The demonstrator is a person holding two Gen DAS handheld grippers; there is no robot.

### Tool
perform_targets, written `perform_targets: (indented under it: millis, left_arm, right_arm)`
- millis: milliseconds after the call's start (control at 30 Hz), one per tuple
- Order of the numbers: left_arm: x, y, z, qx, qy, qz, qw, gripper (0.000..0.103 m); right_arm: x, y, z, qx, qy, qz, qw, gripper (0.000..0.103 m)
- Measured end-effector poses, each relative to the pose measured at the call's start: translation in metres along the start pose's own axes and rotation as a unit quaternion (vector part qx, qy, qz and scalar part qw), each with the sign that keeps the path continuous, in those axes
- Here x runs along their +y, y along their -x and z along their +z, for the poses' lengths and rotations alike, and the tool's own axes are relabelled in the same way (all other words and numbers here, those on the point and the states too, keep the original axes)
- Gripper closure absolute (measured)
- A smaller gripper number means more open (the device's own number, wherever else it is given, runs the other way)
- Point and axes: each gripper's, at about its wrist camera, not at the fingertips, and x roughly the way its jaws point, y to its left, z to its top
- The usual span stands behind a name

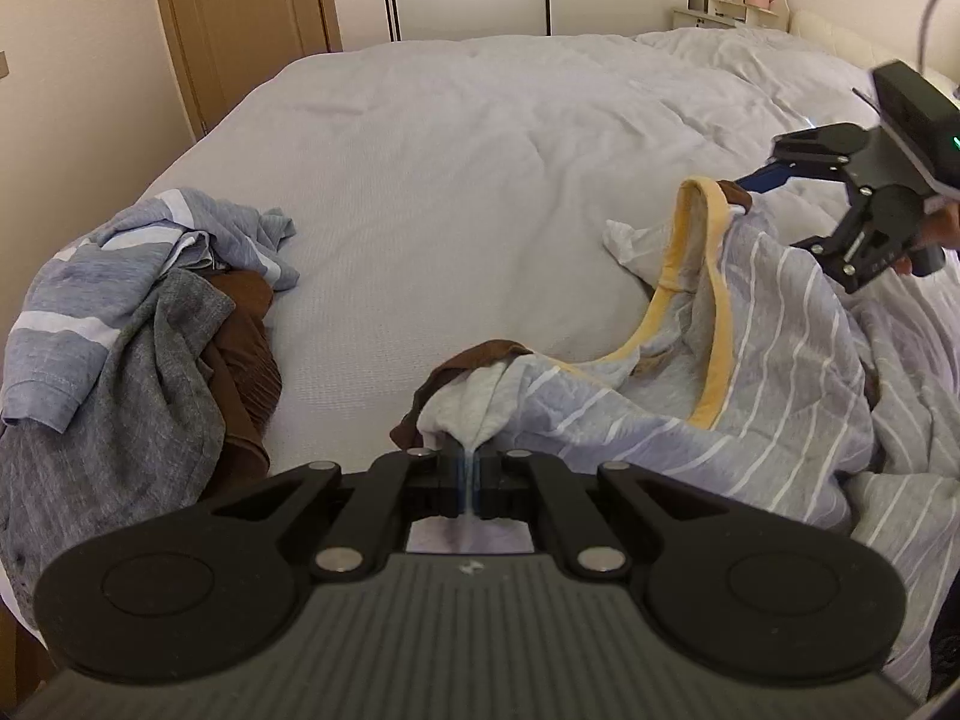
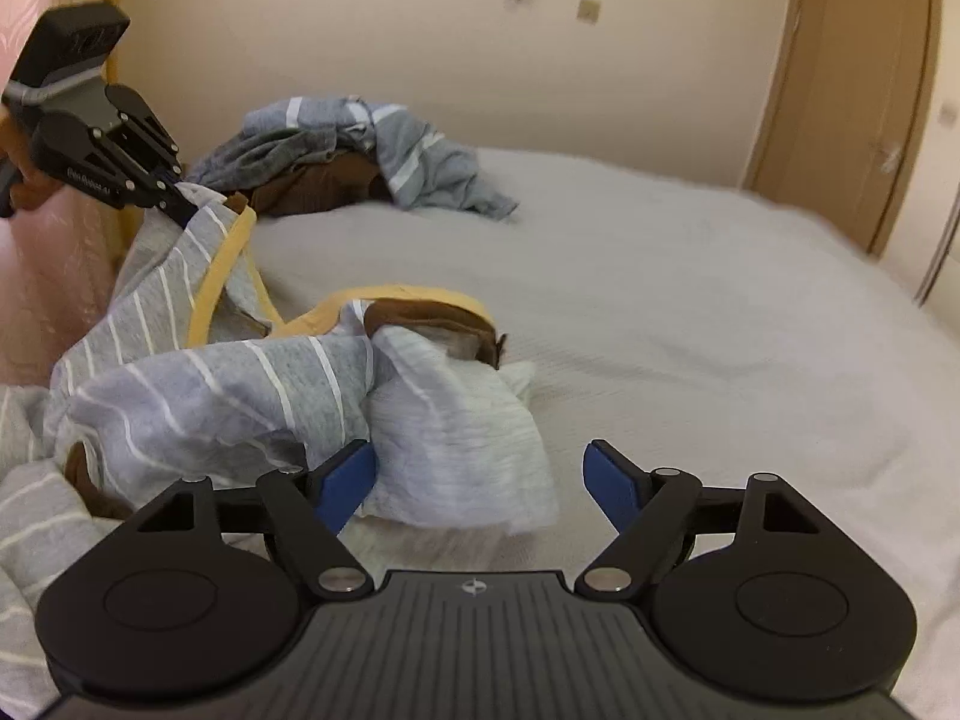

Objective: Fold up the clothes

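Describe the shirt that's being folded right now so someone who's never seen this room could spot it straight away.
On the big bed lie two lots of clothes: a heap at one edge and a single garment nearer the grippers. That one is the striped shirt, with the left gripper shut on one corner. Only it has thin white stripes and a yellow neckband.

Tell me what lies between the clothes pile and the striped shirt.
Only bare bedcover between the clothes pile and the striped shirt; the left wrist view shows it best.
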Motion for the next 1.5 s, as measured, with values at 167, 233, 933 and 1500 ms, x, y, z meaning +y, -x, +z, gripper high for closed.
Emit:
perform_targets:
  millis: [167, 233, 933, 1500]
  left_arm:
    - [-0.004, 0.021, 0.005, -0.032, -0.015, 0.008, 0.9993, 0.102]
    - [-0.009, 0.039, 0.013, -0.06, -0.029, 0.02, 0.9976, 0.102]
    - [-0.169, 0.264, 0.133, -0.451, -0.229, 0.076, 0.8593, 0.101]
    - [-0.19, -0.046, 0.32, -0.315, -0.223, 0.076, 0.9195, 0.102]
  right_arm:
    - [0.008, 0.025, 0.004, -0.011, -0.013, -0.029, 0.999, 0.101]
    - [0.016, 0.061, 0.006, -0.032, -0.017, -0.079, 0.996, 0.101]
    - [0.178, 0.434, 0.018, -0.274, -0.013, -0.479, 0.834, 0.103]
    - [-0.099, 0.326, 0.024, -0.139, -0.014, -0.538, 0.831, 0.103]
